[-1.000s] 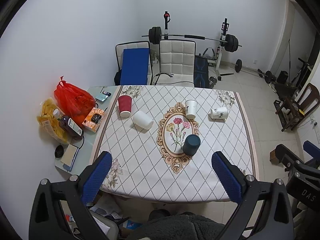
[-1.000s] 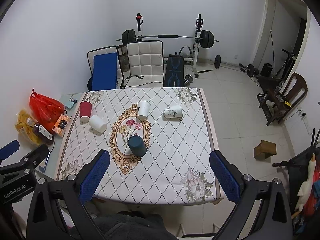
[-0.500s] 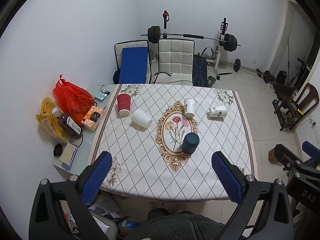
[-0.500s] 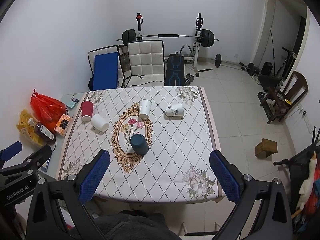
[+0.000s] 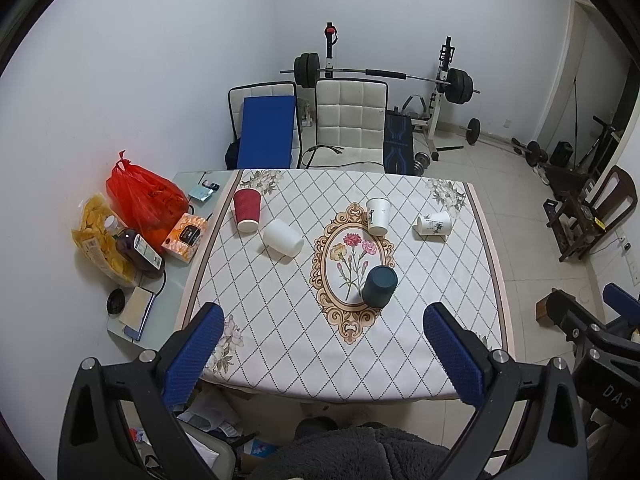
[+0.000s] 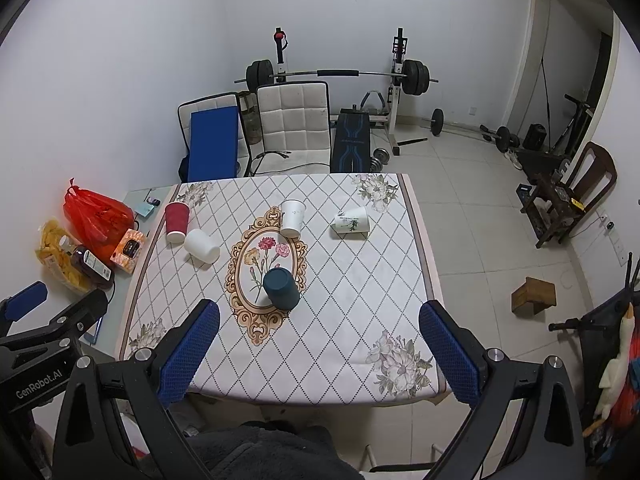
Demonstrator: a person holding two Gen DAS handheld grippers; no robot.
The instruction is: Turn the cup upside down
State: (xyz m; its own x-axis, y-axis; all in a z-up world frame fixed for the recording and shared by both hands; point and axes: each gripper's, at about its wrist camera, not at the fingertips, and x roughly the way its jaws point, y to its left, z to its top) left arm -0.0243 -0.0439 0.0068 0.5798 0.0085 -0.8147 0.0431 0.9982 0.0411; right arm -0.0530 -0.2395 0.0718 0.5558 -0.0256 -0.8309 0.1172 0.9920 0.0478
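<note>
Here | left tool (image 5: 320, 344) "GenRobot.AI", agape | right tool (image 6: 320, 344) "DAS", agape, empty

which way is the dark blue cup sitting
Upside down: the dark blue cup shows a closed flat top, standing on the tablecloth.

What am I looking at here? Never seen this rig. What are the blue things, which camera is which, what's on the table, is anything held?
No robot arm: a person holds one two-finger gripper in each hand. Each picture comes from a fisheye camera on a gripper, looking along its blue fingers. The left gripper and the right gripper are both open, high above the table, and hold nothing.

On the tablecloth are five cups: a red cup, a plain white cup on its side, a printed white cup, another printed cup on its side, and a dark teal cup. Bags and a bottle sit at the left edge.
</note>
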